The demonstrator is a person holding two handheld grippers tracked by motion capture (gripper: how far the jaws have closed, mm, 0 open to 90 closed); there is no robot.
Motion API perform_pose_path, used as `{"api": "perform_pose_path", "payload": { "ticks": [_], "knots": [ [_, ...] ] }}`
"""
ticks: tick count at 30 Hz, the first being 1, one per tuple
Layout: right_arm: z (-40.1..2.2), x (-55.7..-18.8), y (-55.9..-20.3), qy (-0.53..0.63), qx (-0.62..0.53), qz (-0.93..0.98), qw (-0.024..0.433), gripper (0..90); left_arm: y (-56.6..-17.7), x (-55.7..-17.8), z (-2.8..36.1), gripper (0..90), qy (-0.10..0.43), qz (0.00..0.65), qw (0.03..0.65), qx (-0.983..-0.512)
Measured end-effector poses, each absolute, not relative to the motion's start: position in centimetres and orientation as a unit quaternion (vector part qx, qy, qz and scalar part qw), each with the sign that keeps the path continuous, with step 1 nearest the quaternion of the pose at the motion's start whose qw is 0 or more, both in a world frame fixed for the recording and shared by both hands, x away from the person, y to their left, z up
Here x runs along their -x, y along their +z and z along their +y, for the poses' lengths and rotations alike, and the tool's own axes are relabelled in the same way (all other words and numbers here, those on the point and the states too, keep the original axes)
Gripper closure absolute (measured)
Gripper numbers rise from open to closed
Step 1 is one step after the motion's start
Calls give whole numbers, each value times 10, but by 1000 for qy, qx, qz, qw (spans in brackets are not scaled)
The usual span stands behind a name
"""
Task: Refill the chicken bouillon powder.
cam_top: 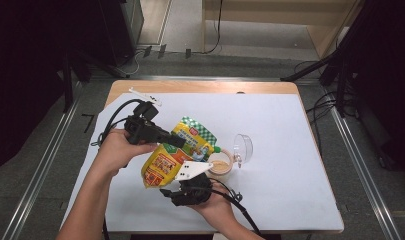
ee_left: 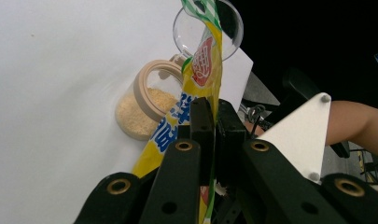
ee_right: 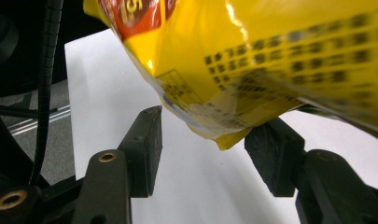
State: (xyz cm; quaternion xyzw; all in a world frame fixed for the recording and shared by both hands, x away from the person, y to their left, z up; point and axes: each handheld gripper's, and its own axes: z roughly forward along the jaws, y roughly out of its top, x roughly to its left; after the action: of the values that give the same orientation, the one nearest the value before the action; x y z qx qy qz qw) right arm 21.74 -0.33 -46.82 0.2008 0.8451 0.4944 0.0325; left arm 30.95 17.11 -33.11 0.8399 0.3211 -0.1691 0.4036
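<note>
Item: yellow refill pouch [cam_top: 177,152] with a green-checked top and red label panel, held off the table at centre-left of the high view, tilted, its green end to the upper right and its lower corner to the lower left. In the left gripper view the pouch [ee_left: 200,79] runs up the middle of the frame, edge-on.

Left gripper [cam_top: 174,140]: jaws together, clamped on the pouch's upper part; the pads press its film from both sides. The hand holding it comes in from the lower left.

Right gripper [cam_top: 171,192]: below the pouch, at lower centre of the high view. In the right gripper view its jaws stand apart, and the pouch's bottom corner [ee_right: 224,135] hangs between the pads, near the right-hand one [ee_right: 275,154]; whether it touches that pad cannot be told.

Container: small clear jar [cam_top: 221,166] with a beige rim, just right of the pouch, partly hidden by the right gripper's white three-cornered plate [cam_top: 192,170]. Contents: a pale tan granular powder [ee_left: 135,112], lying low in the jar.

Lid: clear round lid [cam_top: 242,147], swung open at the jar's upper right.

Surroundings: white mat [cam_top: 290,150] over a wooden table [cam_top: 200,86]; a small white clip-like piece [cam_top: 145,95] lies well apart at the mat's upper left edge.
</note>
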Motion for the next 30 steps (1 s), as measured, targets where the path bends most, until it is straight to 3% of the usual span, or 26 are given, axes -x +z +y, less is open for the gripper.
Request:
{"api": "perform_pose_path", "payload": {
  "ticks": [13,30],
  "knots": [
    [-9,-220,-462,503,-205,839,40,464,-326,-311,186,899,-177,329,423,-825],
    [-22,-227,-455,503,-219,834,52,458,-332,-328,209,900,-139,361,463,-797]
  ]
}}
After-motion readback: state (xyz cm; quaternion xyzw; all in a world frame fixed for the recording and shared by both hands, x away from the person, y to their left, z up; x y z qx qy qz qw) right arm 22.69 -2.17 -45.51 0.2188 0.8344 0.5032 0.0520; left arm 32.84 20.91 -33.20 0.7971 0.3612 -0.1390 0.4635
